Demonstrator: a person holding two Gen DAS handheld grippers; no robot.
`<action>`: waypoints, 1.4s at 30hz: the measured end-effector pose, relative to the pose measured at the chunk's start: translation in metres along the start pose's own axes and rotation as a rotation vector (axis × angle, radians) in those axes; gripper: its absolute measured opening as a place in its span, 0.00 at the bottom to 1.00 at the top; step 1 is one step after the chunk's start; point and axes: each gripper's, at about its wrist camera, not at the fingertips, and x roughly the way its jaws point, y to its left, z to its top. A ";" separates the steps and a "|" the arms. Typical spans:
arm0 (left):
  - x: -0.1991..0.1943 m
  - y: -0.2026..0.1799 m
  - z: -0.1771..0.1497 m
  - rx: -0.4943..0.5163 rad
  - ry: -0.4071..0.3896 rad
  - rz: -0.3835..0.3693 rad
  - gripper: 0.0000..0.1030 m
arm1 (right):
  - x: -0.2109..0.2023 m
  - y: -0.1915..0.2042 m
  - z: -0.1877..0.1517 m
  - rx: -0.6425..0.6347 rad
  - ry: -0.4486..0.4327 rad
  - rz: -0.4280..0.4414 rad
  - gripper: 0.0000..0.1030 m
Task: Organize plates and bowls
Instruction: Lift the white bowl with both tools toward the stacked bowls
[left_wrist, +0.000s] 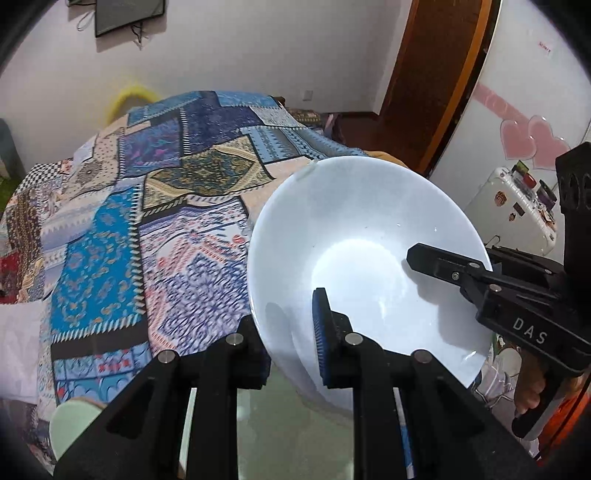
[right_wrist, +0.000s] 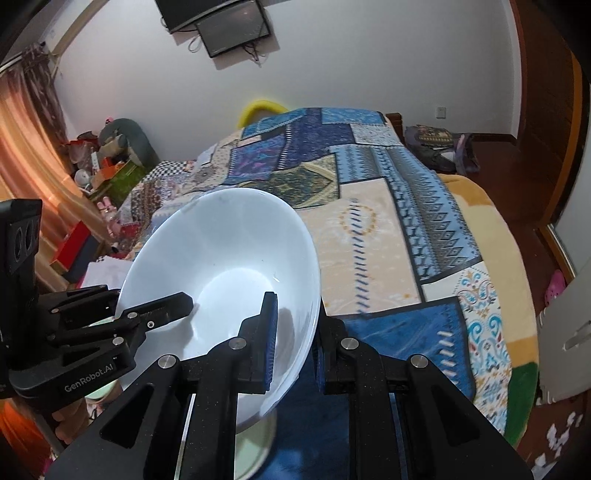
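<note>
Two grippers, left gripper (left_wrist: 291, 339) and right gripper (right_wrist: 295, 343), each pinching opposite rim walls of tilted white bowl (left_wrist: 362, 236), lifted above patchwork bedspread (left_wrist: 147, 206).

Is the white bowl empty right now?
Empty. The bowl's white inside shows bare in both wrist views, apart from one finger of each hand-held gripper over its rim.

One white bowl (left_wrist: 365, 258) up in the air, two grippers on it: left gripper (left_wrist: 291, 343) and right gripper (right_wrist: 291, 339). One pale green dish (left_wrist: 74, 424) down low. One patchwork bedspread (right_wrist: 369, 229), two wall screens (right_wrist: 218, 22), one white suitcase (left_wrist: 517, 206).
</note>
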 end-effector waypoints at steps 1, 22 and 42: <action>-0.004 0.002 -0.004 -0.007 -0.005 0.001 0.18 | 0.000 0.006 -0.001 -0.005 0.000 0.004 0.15; -0.099 0.099 -0.086 -0.162 -0.094 0.098 0.18 | 0.018 0.122 -0.022 -0.133 0.007 0.141 0.15; -0.125 0.185 -0.156 -0.295 -0.104 0.164 0.19 | 0.066 0.198 -0.052 -0.184 0.119 0.240 0.15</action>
